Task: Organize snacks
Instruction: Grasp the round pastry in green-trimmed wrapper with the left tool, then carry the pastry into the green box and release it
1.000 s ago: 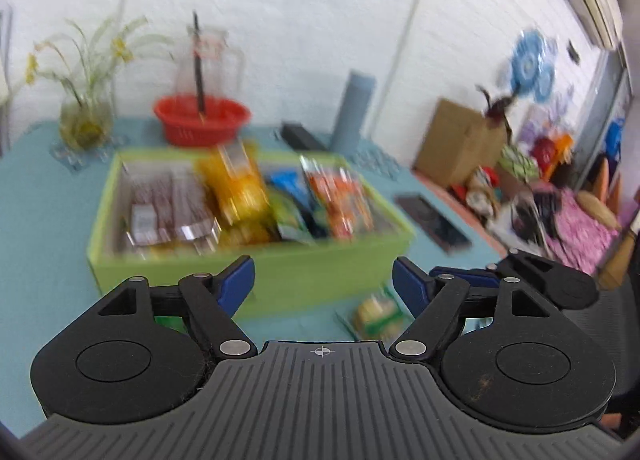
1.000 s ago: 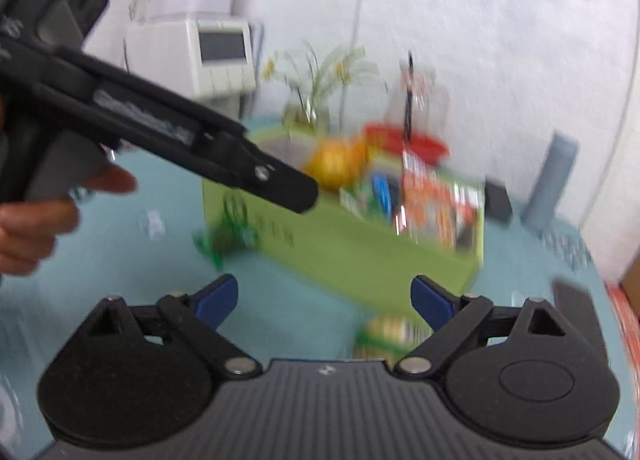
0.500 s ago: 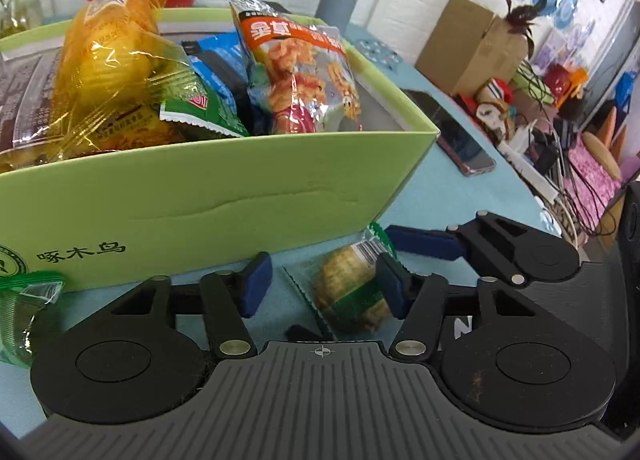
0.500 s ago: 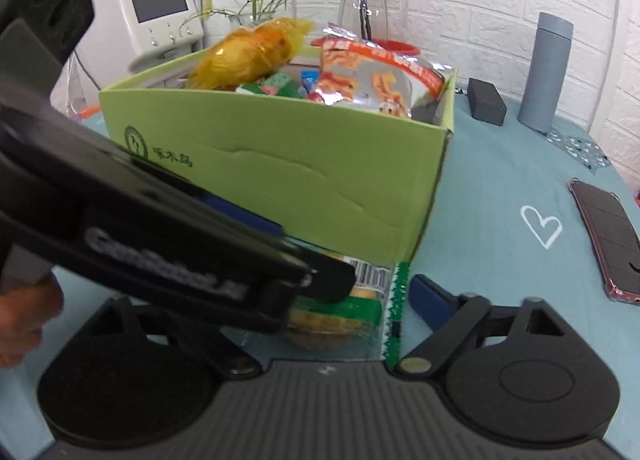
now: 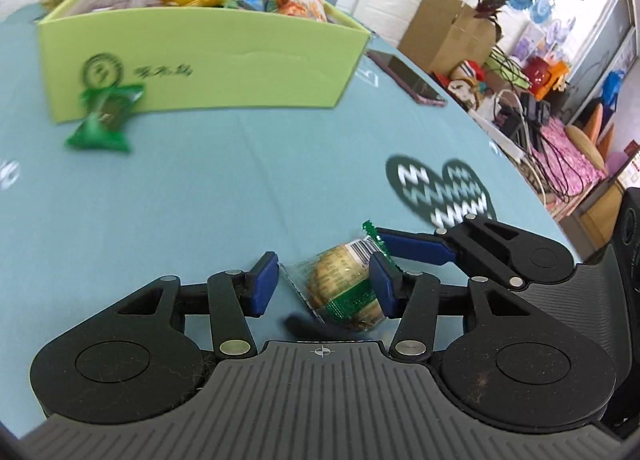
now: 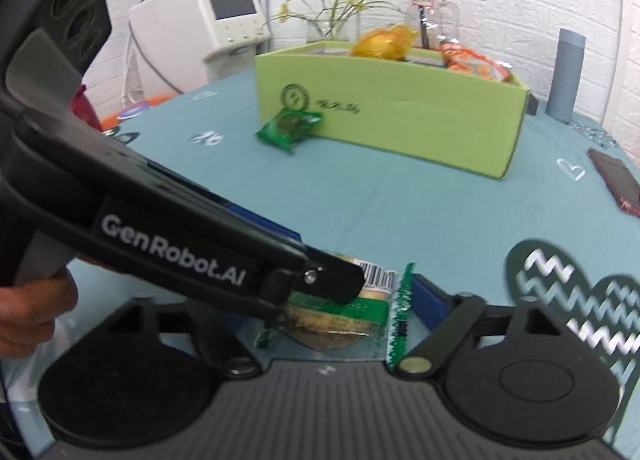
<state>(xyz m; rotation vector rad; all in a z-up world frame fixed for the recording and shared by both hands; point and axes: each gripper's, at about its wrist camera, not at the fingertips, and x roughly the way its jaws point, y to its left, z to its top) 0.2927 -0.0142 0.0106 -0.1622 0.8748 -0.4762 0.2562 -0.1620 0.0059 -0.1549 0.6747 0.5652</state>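
Note:
A small wrapped pastry snack point(image 5: 346, 284) in clear and green wrap sits between the fingers of both grippers, above the teal table. My left gripper point(image 5: 324, 286) has its right pad against the snack and a gap at the left pad. My right gripper point(image 6: 352, 312) straddles the same snack point(image 6: 344, 324); its left finger is hidden behind the left tool. The green box point(image 5: 200, 56) of snacks stands farther back, also in the right wrist view point(image 6: 400, 116). A green snack packet point(image 5: 106, 120) lies against its front point(image 6: 288, 128).
A phone point(image 5: 404, 78) lies right of the box. A grey bottle point(image 6: 566, 76), a glass jug point(image 6: 426, 12) and a flower vase point(image 6: 324, 24) stand behind the box. A white appliance point(image 6: 200, 32) is at the far left. The table's right edge drops to floor clutter point(image 5: 540, 112).
Both grippers have pulled back from the box's front, with the pastry snack still between their fingers. The box now stands much farther away.

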